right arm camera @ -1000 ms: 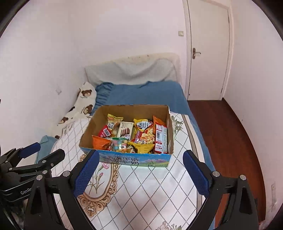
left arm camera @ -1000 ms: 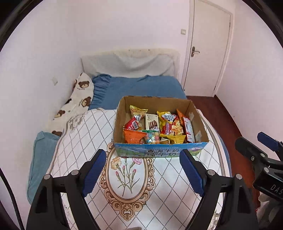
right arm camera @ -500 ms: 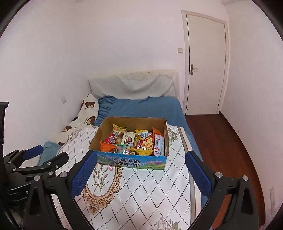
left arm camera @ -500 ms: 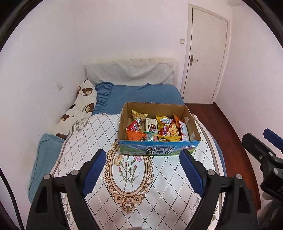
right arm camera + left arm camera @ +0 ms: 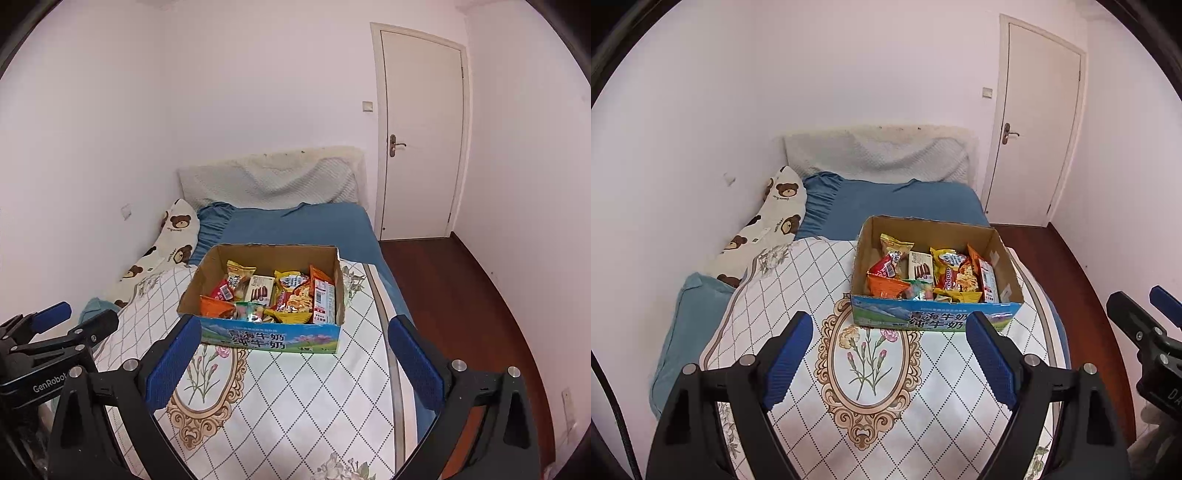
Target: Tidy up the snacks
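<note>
A cardboard box [image 5: 934,318] with a blue printed front stands on the quilted bed. It holds several snack packets [image 5: 931,273], among them orange, yellow and red bags and a biscuit pack. My left gripper [image 5: 888,330] hovers short of the box front, open and empty. From the right, my right gripper [image 5: 294,328] faces the same box [image 5: 269,338] and snacks [image 5: 273,291]; its jaws are opening with nothing between them. Each gripper shows at the edge of the other's view: the right gripper [image 5: 1145,325] and the left gripper [image 5: 55,325].
The white diamond quilt [image 5: 871,387] with a flower medallion covers the near bed. A bear-print pillow [image 5: 768,225] lies along the left wall, with a blue sheet [image 5: 897,203] behind the box. Wood floor [image 5: 461,295] and a closed door [image 5: 421,129] are on the right.
Both grippers have drawn back and risen, so the box looks smaller and farther away. The right gripper's fingers have spread a little wider. The box and snacks have not moved.
</note>
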`<state>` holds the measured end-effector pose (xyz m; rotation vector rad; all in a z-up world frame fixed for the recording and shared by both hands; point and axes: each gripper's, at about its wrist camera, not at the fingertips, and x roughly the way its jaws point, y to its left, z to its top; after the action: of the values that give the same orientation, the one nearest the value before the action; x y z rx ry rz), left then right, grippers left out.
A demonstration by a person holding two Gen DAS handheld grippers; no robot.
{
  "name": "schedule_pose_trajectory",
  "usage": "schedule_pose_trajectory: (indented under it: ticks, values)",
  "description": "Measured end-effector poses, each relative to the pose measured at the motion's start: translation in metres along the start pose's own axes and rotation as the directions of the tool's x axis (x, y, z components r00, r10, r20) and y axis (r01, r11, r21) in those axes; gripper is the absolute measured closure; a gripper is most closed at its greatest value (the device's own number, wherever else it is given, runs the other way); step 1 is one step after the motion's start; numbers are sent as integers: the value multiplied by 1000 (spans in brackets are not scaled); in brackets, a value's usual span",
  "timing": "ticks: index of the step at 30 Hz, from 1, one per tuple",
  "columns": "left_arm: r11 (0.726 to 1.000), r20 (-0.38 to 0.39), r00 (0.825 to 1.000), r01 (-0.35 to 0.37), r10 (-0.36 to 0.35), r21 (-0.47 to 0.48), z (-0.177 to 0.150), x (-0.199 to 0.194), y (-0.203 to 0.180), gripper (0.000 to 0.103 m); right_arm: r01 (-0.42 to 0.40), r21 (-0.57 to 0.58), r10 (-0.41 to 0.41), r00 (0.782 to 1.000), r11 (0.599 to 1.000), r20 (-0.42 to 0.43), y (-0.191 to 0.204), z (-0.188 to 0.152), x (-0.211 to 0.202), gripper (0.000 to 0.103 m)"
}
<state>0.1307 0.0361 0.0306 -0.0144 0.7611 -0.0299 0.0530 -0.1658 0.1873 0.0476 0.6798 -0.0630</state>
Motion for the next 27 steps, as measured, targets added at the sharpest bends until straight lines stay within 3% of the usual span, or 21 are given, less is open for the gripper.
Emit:
schedule_pose_trajectory:
  ticks: [5,16,27]
  values:
    - [1000,-29,999,-21,22,11,2,32,-6,18,-5,11,5,1000,1000,-17,-4,2,29,0]
    - [998,-51,997,-52,54,43,16,88,-12,18,64,46,-61,996,997,-66,-19,8,103,0]
    - [998,-120,992,-42,49,53,18,133,-19,18,67,34,-62,988,997,-145,-17,4,156,0]
